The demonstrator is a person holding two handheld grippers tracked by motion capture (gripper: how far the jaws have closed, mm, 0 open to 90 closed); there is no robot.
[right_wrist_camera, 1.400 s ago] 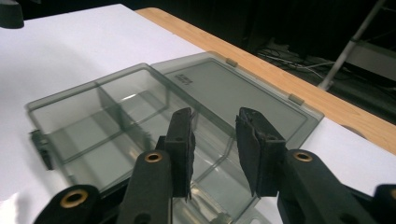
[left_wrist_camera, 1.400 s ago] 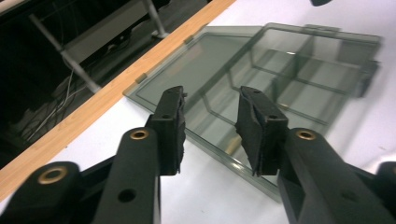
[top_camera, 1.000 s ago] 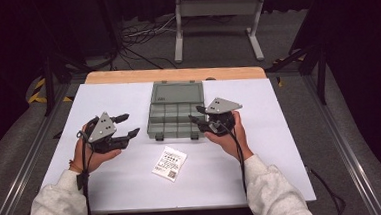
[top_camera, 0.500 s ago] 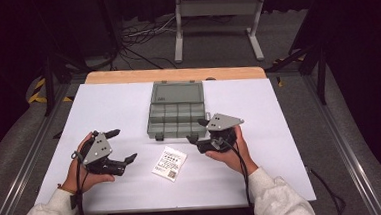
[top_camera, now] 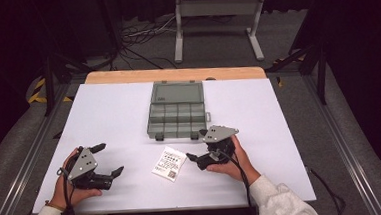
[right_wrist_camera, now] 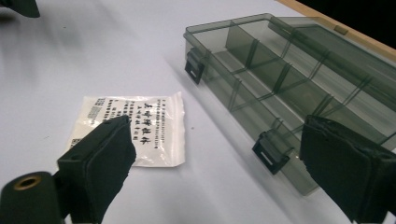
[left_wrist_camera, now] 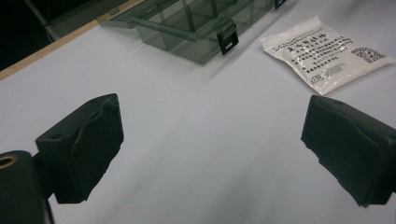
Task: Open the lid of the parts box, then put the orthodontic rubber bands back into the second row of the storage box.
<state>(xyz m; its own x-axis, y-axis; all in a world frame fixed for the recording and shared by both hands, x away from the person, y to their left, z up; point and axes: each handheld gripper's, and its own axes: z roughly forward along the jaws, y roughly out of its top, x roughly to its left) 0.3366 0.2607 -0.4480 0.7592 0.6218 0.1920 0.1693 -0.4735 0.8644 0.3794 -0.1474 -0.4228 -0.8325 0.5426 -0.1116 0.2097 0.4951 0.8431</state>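
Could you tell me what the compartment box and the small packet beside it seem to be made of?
Compartment box: likely smoky translucent hard plastic, since its dividers show through the walls. Packet: apparently thin glossy plastic film, wrinkled, clear-edged, printed with black text.

Person in pale grey long sleeves, band at the left wrist, black left gripper (top_camera: 106, 159) and right gripper (top_camera: 195, 146) each topped by a grey three-cornered plate dotted with holes, black cable trailing behind, matte black padded fingers (left_wrist_camera: 86, 144).
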